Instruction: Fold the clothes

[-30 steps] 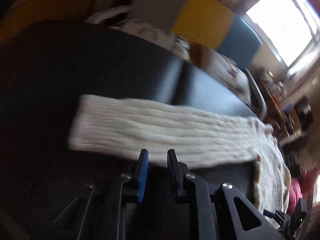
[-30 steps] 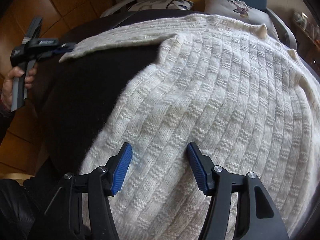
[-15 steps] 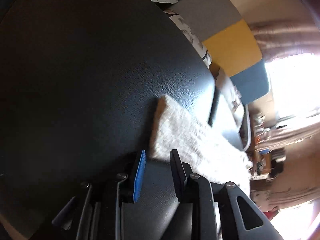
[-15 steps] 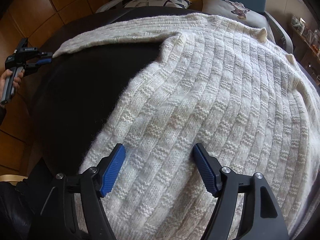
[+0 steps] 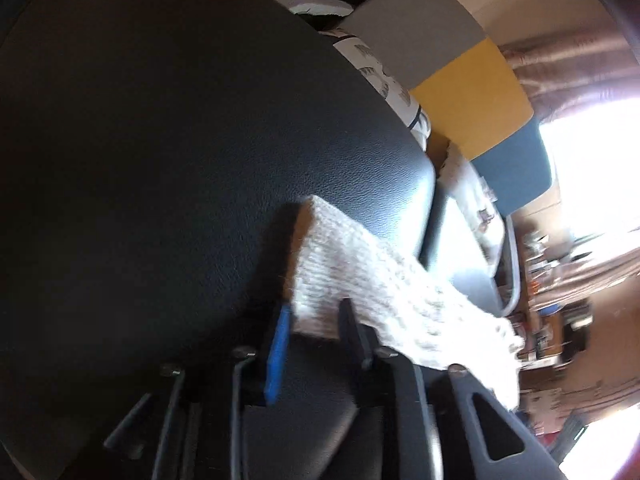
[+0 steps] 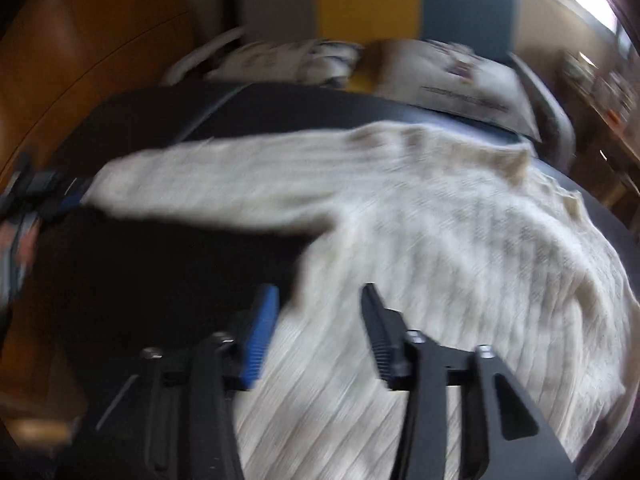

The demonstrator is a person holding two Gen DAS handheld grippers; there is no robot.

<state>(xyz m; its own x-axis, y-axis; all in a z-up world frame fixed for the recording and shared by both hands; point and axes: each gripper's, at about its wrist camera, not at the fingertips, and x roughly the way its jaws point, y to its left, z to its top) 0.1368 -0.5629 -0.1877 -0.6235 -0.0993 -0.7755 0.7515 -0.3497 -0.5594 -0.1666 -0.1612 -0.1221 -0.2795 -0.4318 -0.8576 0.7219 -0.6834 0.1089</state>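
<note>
1. A cream ribbed knit sweater (image 6: 460, 248) lies spread on a black padded surface (image 5: 180, 152). In the right wrist view its body fills the area from the centre toward 4 o'clock, and one sleeve (image 6: 224, 184) stretches out toward 9 o'clock.
2. The sleeve's cuff (image 5: 320, 280) sits between the blue-padded fingers of the left gripper (image 5: 314, 320). The jaws are narrow and closing. Blur hides whether the pads already press on the knit.
3. In the right wrist view, the left gripper (image 6: 60, 200) appears at 9 o'clock, at the cuff end, with part of a hand (image 6: 24, 248) just below it.
4. The right gripper (image 6: 320, 312) hangs above the sweater's lower edge, jaws partly spread and closing. Knit shows in the gap, but the pads do not pinch it.
5. Beyond the surface, at 12 o'clock, stand printed cushions (image 6: 460, 76) and a grey, yellow and blue panel (image 6: 360, 0).
</note>
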